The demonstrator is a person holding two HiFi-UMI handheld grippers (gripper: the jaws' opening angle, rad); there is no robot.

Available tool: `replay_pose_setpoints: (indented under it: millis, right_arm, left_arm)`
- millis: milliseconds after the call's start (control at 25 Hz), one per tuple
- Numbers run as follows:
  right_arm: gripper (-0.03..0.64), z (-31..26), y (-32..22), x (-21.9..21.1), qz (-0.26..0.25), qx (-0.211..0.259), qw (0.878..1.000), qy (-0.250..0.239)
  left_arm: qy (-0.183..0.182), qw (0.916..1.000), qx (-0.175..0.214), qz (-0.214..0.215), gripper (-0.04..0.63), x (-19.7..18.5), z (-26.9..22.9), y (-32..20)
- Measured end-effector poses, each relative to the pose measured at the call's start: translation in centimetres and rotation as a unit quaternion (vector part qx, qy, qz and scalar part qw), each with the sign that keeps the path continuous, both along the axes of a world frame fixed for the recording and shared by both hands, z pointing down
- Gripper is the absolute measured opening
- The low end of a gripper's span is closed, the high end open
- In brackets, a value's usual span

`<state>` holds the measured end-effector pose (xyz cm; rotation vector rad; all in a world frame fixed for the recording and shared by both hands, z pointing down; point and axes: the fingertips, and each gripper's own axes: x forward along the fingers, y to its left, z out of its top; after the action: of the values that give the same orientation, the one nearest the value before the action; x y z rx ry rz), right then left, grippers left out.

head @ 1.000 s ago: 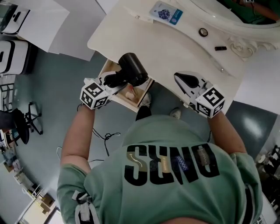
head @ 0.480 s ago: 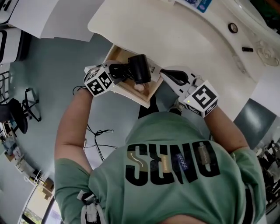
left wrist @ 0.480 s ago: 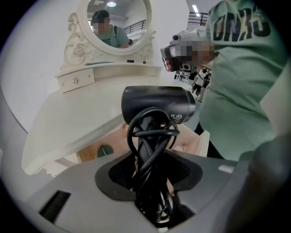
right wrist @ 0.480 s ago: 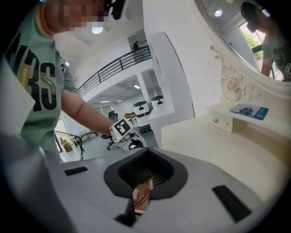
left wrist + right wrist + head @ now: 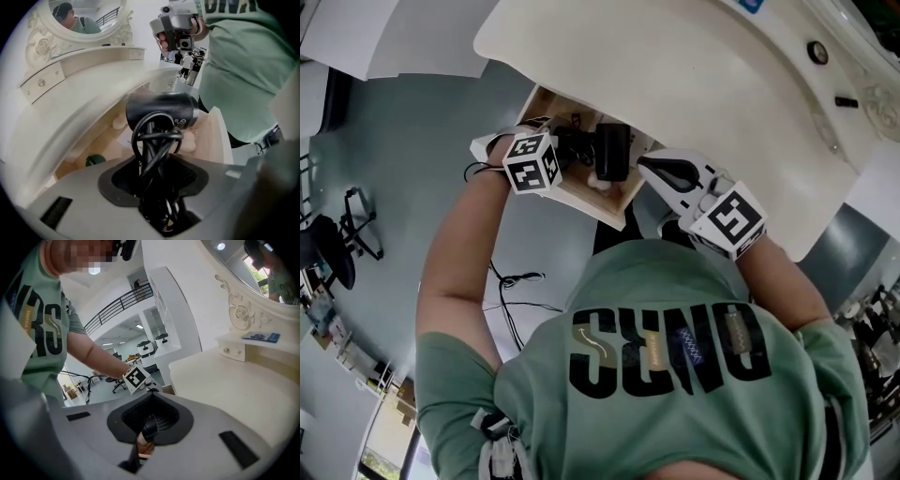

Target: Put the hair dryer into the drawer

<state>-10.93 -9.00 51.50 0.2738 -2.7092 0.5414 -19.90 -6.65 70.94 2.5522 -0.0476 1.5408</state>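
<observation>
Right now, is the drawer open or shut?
Open. The wooden drawer sticks out from under the white table, showing its inside, with the hair dryer over it.

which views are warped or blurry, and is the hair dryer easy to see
Head view: sharp, evenly lit, edges bowed; the hair dryer is a dark, detail-poor shape against the pale drawer. Left gripper view: strong fisheye, black corners; it is sharp, the lower right foreground soft. Right gripper view: same fisheye, a mosaic patch at top.
</observation>
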Motion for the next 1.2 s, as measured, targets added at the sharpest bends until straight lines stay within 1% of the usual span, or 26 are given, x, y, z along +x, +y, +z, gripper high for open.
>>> replay_pose_setpoints:
  millis: [160,360,480,600,680,720,760,880,1080,1160,1200]
  right_arm:
    - [-0.006,1.4,-0.2,0.7,0.015,-0.011,1.000,0.024]
    - [-0.006,2.2,0.3,1.2,0.026,-0.022,0.999,0.034]
    - [-0.006,2.4,1.0,1.1,0.030,-0.028,0.999,0.024]
    - [-0.006,2.4,1.5,1.1,0.032,-0.032,0.999,0.021]
    - [-0.006,2.1,1.6,1.0,0.035,-0.031,0.999,0.016]
    - [-0.006,1.9,1.5,1.1,0.038,-0.029,0.999,0.019]
    - [-0.006,1.8,1.4,1.2,0.041,-0.028,0.998,0.025]
    - [-0.006,1.3,1.1,1.8,0.048,-0.025,0.998,0.025]
    - [-0.006,0.0,0.8,3.3,0.059,-0.018,0.998,0.022]
    - [-0.006,-0.9,0.6,4.0,0.062,-0.011,0.998,0.020]
    - [-0.006,-1.3,0.5,4.5,0.065,-0.008,0.998,0.020]
  left_arm:
    - [-0.004,0.9997,0.003,0.025,0.193,1.0,1.6,-0.7]
    - [-0.009,0.9964,0.051,0.068,0.201,1.6,3.6,-2.3]
    - [-0.006,0.9960,0.054,0.071,0.202,2.0,3.6,-2.5]
    - [-0.005,0.9979,0.030,0.058,0.211,2.2,4.4,-2.1]
    - [0.001,0.9989,0.016,0.043,0.248,2.3,4.4,-1.8]
    - [0.010,0.9994,0.013,0.032,0.275,2.4,4.1,-1.9]
    - [0.020,0.9995,0.013,0.018,0.293,2.4,3.5,-2.1]
    - [0.048,0.9984,0.023,-0.017,0.299,1.8,1.1,-3.0]
    - [0.067,0.9957,0.037,-0.051,0.299,0.5,-3.5,-2.8]
    - [0.086,0.9925,0.046,-0.074,0.299,0.4,-5.8,-2.7]
    - [0.101,0.9894,0.050,-0.091,0.299,0.6,-7.2,-2.7]
